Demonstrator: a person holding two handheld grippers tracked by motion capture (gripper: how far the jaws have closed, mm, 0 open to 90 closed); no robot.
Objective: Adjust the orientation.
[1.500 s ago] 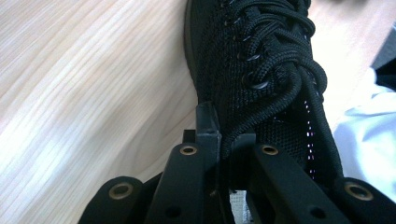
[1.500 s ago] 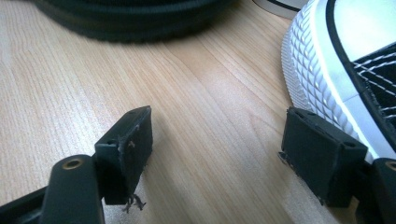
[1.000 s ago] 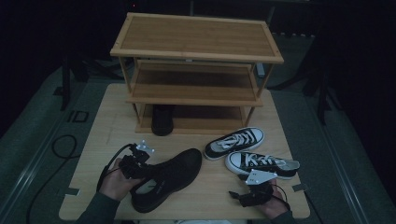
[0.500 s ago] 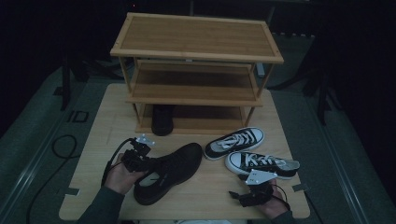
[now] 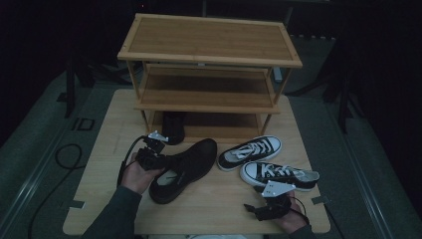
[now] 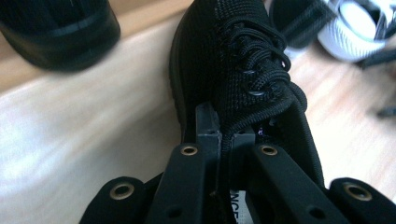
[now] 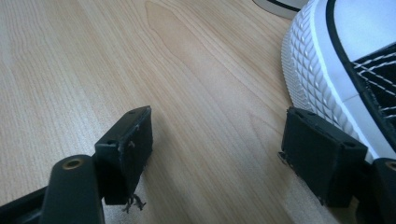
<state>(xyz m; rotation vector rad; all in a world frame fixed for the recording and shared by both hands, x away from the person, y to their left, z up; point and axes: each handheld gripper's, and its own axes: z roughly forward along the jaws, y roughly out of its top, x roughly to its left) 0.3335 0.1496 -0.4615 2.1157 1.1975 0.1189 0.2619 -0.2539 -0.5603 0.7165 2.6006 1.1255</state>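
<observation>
1. Right gripper is held low at the near right edge of the counter; fingers are spread wide with nothing between them, resting just beside the toe of the nearer white-soled sneaker.
2. Left gripper is clamped on the collar of the black shoe; in the left gripper view the fingers are pinched together on the knit edge beside the laces. The shoe is on the counter, toe pointed toward the shoe rack; whether the heel is lifted cannot be told.
3. Second sneaker lies just behind the first, untouched, well short of the rack.
4. One dark shoe is already placed on the rack's lowest level, left side.
5. Middle and top shelves are bare.
6. Judged: one of four shoes stowed, the black mate grasped but not yet shelved, both sneakers left.
</observation>
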